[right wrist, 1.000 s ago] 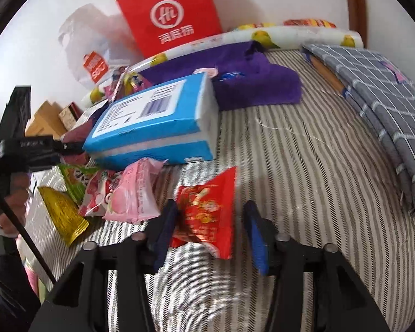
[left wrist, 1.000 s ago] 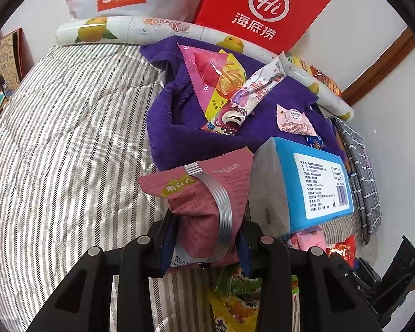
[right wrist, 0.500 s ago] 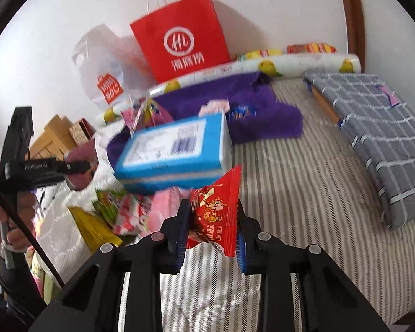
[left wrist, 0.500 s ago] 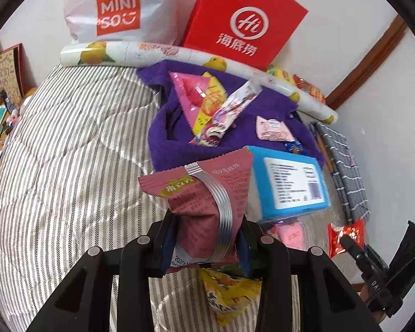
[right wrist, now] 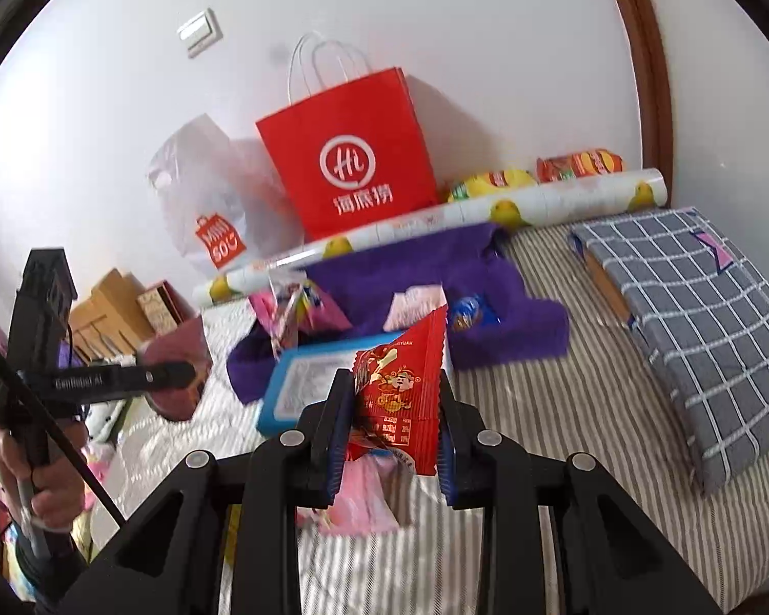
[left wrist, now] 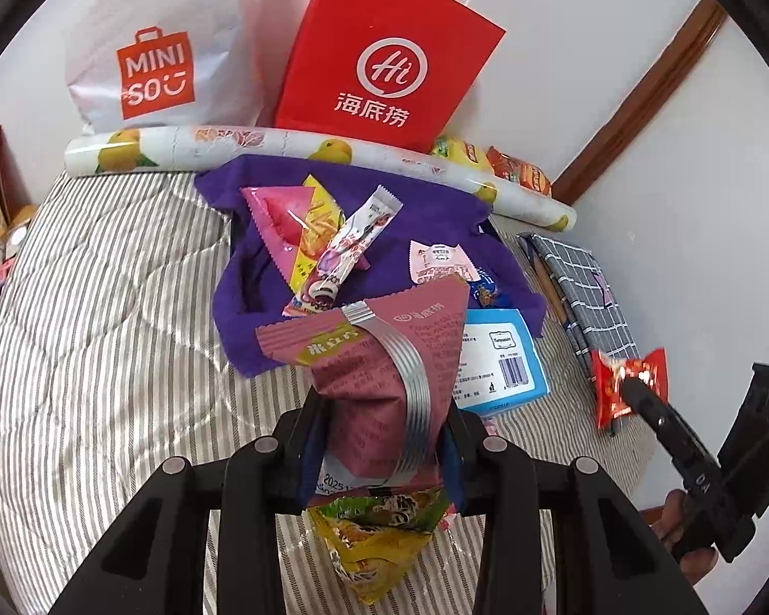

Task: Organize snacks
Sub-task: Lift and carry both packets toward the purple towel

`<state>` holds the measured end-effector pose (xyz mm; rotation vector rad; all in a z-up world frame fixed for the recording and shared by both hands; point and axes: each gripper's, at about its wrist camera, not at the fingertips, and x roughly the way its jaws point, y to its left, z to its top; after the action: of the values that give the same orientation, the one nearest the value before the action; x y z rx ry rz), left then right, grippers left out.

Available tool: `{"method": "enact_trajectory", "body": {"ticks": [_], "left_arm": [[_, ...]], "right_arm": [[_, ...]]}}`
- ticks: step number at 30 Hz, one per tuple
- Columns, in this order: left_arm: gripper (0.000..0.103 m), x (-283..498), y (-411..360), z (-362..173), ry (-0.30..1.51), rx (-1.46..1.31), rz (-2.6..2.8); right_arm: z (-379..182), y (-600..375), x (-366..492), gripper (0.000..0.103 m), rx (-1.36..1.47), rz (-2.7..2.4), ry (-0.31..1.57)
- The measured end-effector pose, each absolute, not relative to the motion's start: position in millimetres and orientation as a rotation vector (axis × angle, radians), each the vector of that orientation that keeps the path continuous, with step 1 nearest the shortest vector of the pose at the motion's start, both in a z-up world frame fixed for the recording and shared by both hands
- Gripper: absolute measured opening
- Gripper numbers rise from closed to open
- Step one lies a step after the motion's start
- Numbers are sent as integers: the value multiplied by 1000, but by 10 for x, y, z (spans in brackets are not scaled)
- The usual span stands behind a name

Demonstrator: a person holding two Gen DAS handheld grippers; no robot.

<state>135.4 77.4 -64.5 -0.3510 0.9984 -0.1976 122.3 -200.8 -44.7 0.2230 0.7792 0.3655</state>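
Note:
My left gripper (left wrist: pixel 379 441) is shut on a maroon snack packet (left wrist: pixel 379 353) with a silver stripe, held up above the striped bed. My right gripper (right wrist: pixel 392 435) is shut on a small red snack packet (right wrist: pixel 405 389), also lifted off the bed; the same red packet (left wrist: pixel 625 379) shows at the right of the left wrist view. A purple towel (left wrist: pixel 420 225) lies further back with a pink and yellow packet (left wrist: pixel 287 225), a long white wrapper (left wrist: pixel 353 246) and a pale pink packet (left wrist: pixel 436 261) on it. A blue box (left wrist: pixel 507 359) lies at the towel's near edge.
A red paper bag (right wrist: pixel 348 164) and a white plastic bag (left wrist: pixel 154 51) lean on the wall behind a rolled lemon-print sheet (left wrist: pixel 261 143). A grey checked pillow (right wrist: pixel 692 323) is at the right. Yellow-green packets (left wrist: pixel 374 538) lie below my left gripper. A hand (right wrist: pixel 46 492) holds the left gripper's handle.
The right gripper closed on the red packet and lifted it off the bed. Both grippers rose; the bed, blue box and towel now look farther away.

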Motion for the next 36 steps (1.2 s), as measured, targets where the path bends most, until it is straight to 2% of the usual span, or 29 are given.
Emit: {"method": "enact_trajectory", "body": {"ticks": [20, 36], "left_arm": [[36, 1713, 871, -516, 995, -315, -263], [36, 2381, 1026, -368, 999, -296, -221]], "right_arm": [[-287, -1688, 1621, 29, 224, 292, 738], [-243, -1609, 2322, 29, 210, 254, 724]]}}
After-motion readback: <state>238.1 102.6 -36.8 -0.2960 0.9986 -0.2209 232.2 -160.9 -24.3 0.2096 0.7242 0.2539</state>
